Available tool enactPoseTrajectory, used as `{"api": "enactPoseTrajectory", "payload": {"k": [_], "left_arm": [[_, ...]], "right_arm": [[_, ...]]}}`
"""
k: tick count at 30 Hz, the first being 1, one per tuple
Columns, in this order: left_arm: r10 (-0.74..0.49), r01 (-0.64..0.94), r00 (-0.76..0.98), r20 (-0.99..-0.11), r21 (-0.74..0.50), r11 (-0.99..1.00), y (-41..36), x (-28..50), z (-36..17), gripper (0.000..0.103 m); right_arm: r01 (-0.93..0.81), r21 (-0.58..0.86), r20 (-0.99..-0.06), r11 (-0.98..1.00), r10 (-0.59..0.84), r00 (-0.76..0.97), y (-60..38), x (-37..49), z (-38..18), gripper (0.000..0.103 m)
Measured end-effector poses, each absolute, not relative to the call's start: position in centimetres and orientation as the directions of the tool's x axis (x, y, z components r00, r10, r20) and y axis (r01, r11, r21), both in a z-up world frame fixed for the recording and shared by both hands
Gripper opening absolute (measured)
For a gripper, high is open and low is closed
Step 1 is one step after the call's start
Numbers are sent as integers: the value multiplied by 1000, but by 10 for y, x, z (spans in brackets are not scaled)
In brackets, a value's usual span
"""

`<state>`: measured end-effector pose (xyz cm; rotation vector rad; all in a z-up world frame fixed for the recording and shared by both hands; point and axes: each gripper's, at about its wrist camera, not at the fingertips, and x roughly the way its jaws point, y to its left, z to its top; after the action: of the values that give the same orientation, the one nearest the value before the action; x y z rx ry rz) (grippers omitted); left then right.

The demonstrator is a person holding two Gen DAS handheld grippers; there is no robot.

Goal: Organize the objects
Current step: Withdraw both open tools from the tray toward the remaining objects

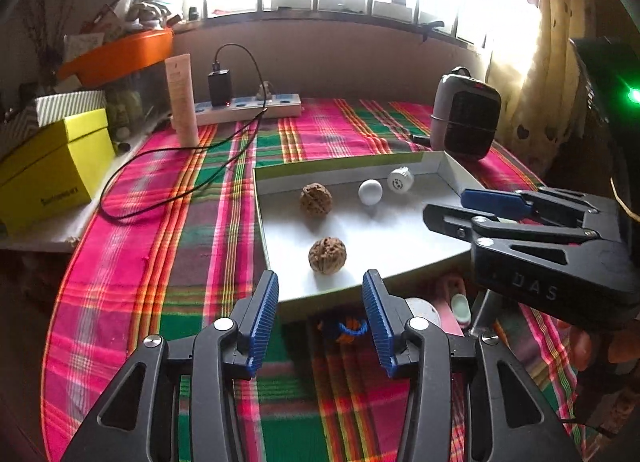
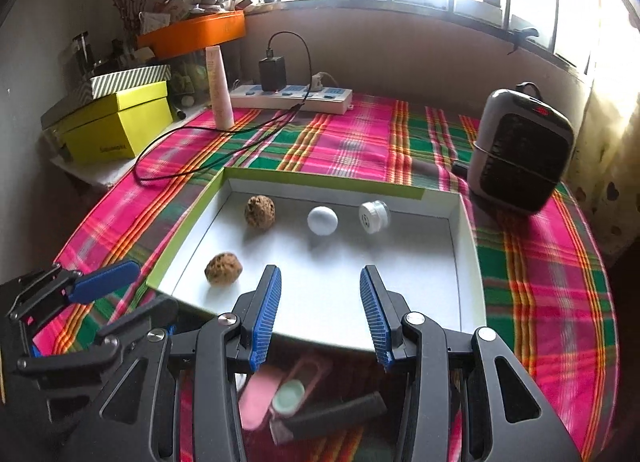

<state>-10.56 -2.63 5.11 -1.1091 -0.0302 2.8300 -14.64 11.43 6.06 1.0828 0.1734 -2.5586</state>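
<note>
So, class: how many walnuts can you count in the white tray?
2. One walnut lies toward the tray's far left corner, beside the white ball. The other walnut sits nearer, by the left wall. None seem hidden; the tray floor shows fully.

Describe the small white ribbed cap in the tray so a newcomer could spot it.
Find the shallow white tray on the plaid cloth. Along its far wall sit a walnut, a smooth white ball, then the cap, nearest the heater. Only it is ribbed and cylindrical.
</note>
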Motion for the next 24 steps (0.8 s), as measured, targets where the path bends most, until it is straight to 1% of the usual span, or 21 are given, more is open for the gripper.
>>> {"api": "enactPoseTrajectory", "payload": {"k": [10, 18, 24], "left_arm": [[129, -92, -722, -680, -90, -992, -37, -86, 44, 42], [175, -113, -683, -709, -134, -985, -38, -81, 29, 42], [173, -116, -667, -725, -129, -985, -34, -83, 21, 43]], "right_arm": [[320, 44, -708, -947, -255, -658, 133, -119, 53, 43], [282, 23, -700, -959, -217, -680, 144, -104, 48, 42], [258, 33, -696, -966, -207, -688, 155, -94, 44, 43]]}}
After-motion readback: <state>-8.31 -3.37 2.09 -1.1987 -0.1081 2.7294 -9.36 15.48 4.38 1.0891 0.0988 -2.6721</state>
